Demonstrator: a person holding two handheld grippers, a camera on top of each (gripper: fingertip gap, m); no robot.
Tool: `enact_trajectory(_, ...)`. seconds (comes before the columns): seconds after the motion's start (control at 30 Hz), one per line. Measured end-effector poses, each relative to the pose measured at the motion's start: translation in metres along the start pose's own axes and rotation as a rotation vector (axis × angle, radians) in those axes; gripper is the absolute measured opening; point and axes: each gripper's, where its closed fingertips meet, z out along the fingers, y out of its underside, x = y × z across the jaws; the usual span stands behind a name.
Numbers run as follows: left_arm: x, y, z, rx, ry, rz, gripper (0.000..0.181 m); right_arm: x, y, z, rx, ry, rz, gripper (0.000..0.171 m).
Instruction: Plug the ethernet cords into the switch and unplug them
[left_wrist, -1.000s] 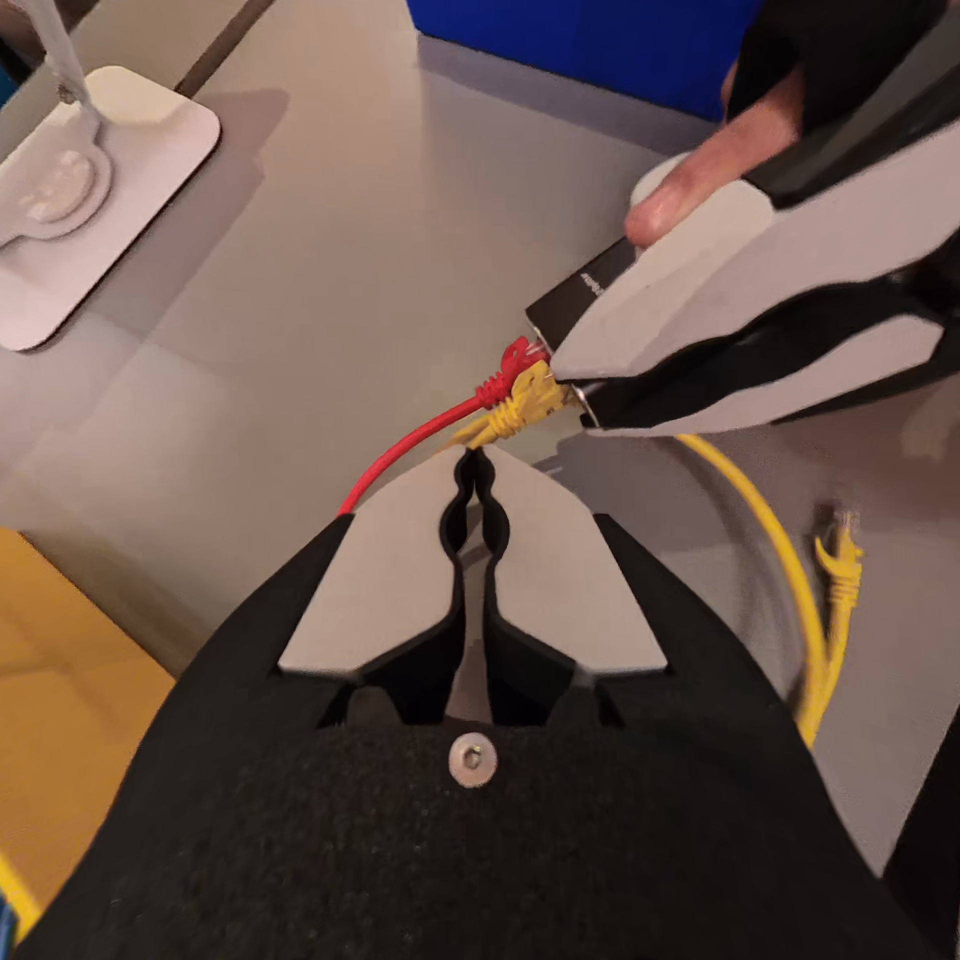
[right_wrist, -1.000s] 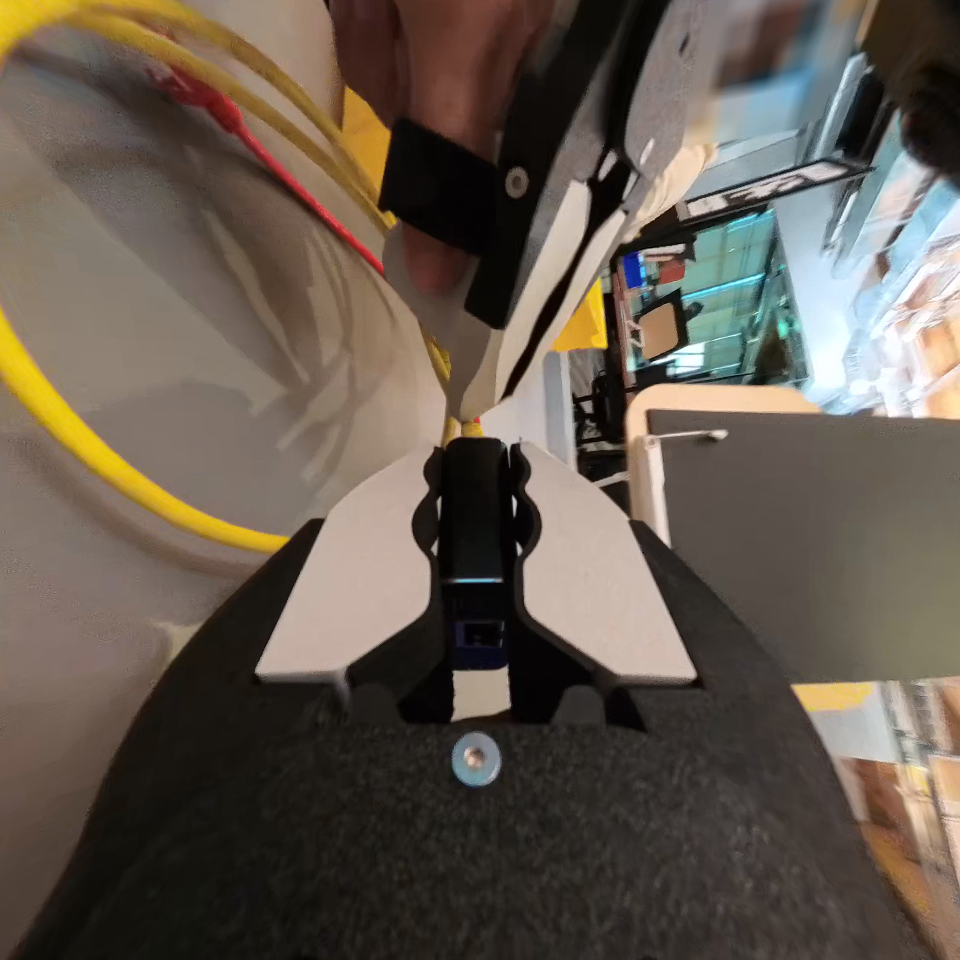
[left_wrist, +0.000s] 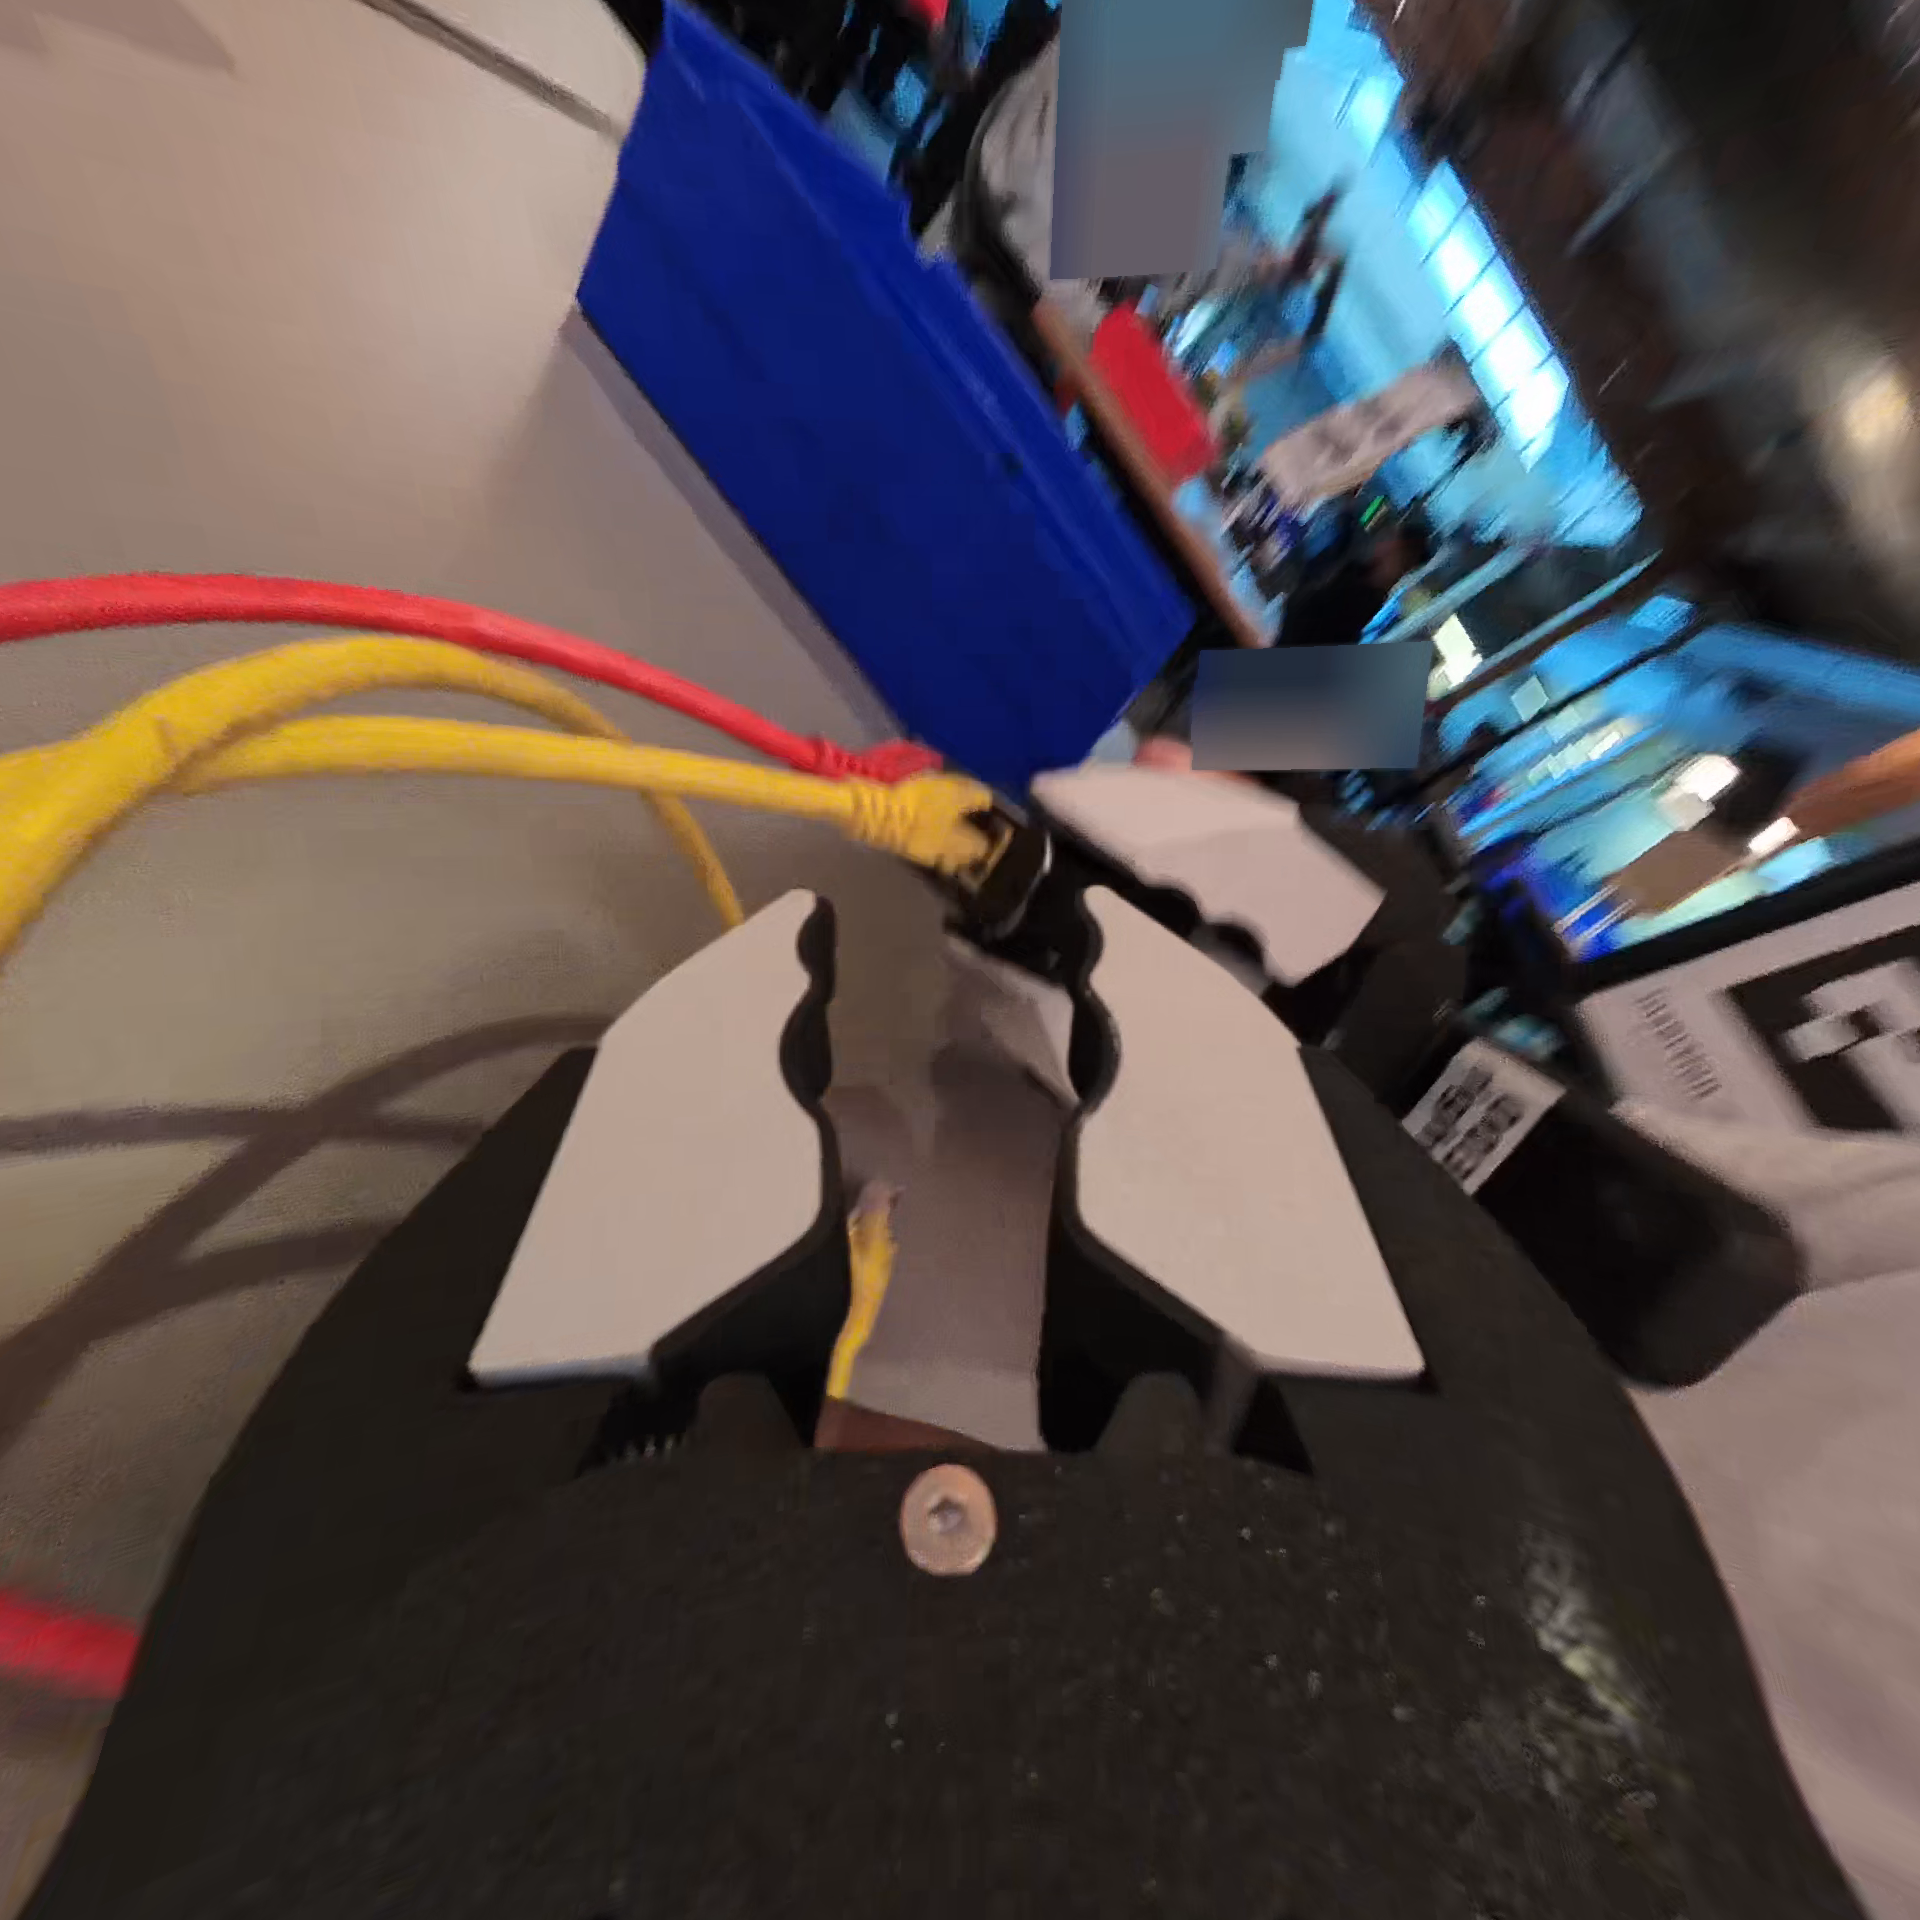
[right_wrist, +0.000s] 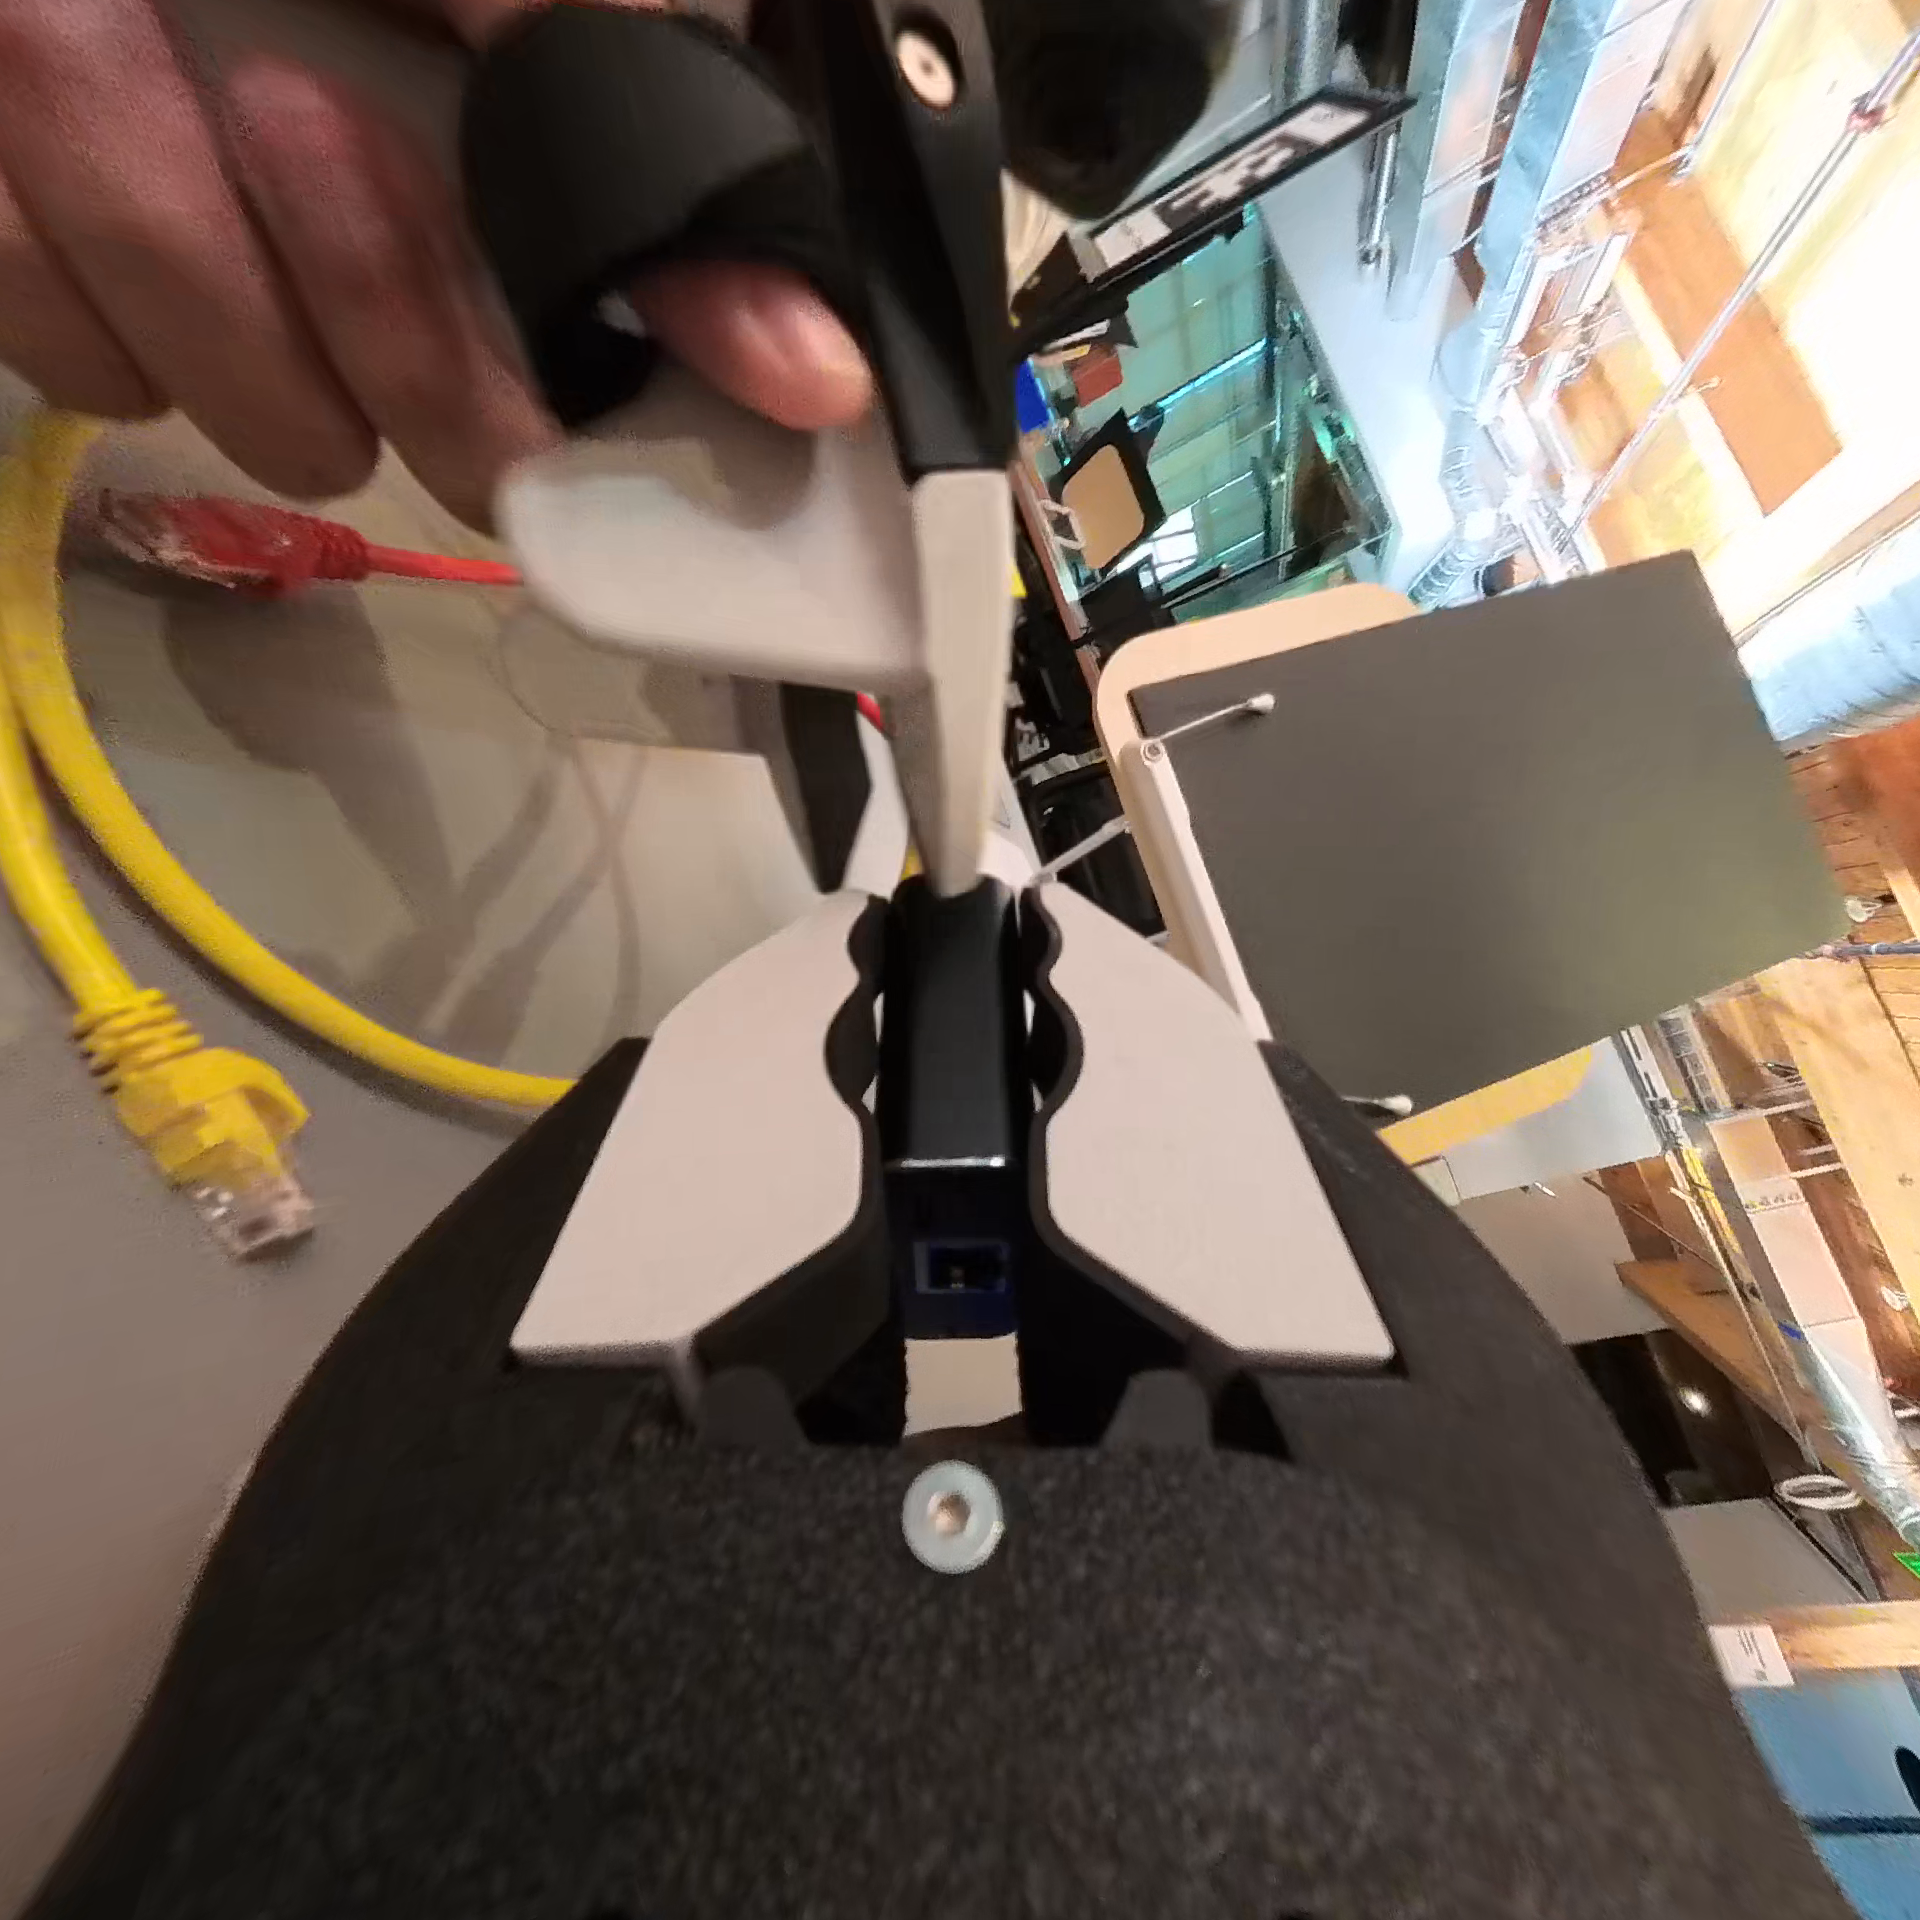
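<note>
My right gripper (right_wrist: 951, 914) is shut on a small black switch (right_wrist: 945, 1049), holding it above the grey table (right_wrist: 260, 831). In the left wrist view the switch (left_wrist: 1013, 883) sits just beyond my left gripper (left_wrist: 951, 914), which is open and empty. A yellow plug (left_wrist: 935, 826) and a red plug (left_wrist: 883, 758) appear seated in the switch. The right gripper's fingers (left_wrist: 1195, 862) show behind it. In the right wrist view a finger of the left gripper (right_wrist: 951, 727) reaches the switch's far end. A loose yellow plug (right_wrist: 229, 1153) and a loose red plug (right_wrist: 229, 540) lie on the table.
A blue bin (left_wrist: 862, 416) stands on the table behind the switch. Another yellow plug (left_wrist: 873, 1247) lies below my left gripper. A dark grey panel (right_wrist: 1455, 831) stands to the right. A hand (right_wrist: 260, 260) holds the left gripper. A cluttered workshop lies beyond. Less than 4 cm separates the two grippers' tips.
</note>
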Motion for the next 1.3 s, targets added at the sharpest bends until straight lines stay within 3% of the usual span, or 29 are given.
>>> enact_trajectory(0.1,-0.001,-0.017,-0.005,0.113,0.049,-0.138,0.035,-0.002,-0.009,-0.001,0.023,0.05,-0.069,0.024)
enact_trajectory(0.3,-0.006,-0.02,-0.006,0.174,0.092,-0.318,0.011,-0.004,-0.017,-0.002,0.052,0.088,-0.166,0.024)
enact_trajectory(0.43,0.0,-0.019,-0.002,0.125,0.153,-0.425,0.008,-0.023,-0.026,-0.024,0.094,-0.209,0.022,0.023)
enact_trajectory(0.57,0.013,-0.027,0.0,0.08,0.258,-0.479,0.008,0.008,-0.031,-0.068,0.191,-0.19,0.122,0.043)
enact_trajectory(0.73,0.042,-0.024,0.007,-0.086,0.458,-0.587,0.008,0.015,0.004,-0.081,0.126,-0.054,-0.264,0.046)
enact_trajectory(1.0,0.047,-0.008,0.009,-0.288,0.525,-0.585,0.008,0.01,-0.025,-0.066,0.266,0.021,-0.493,0.026)
enact_trajectory(1.17,0.032,-0.018,0.013,-0.268,0.438,-0.476,0.013,0.017,-0.03,-0.046,0.169,-0.075,-0.303,0.025)
enact_trajectory(1.3,0.033,-0.029,-0.004,-0.171,0.461,-0.395,0.032,0.032,-0.028,-0.038,0.142,-0.121,-0.041,0.025)
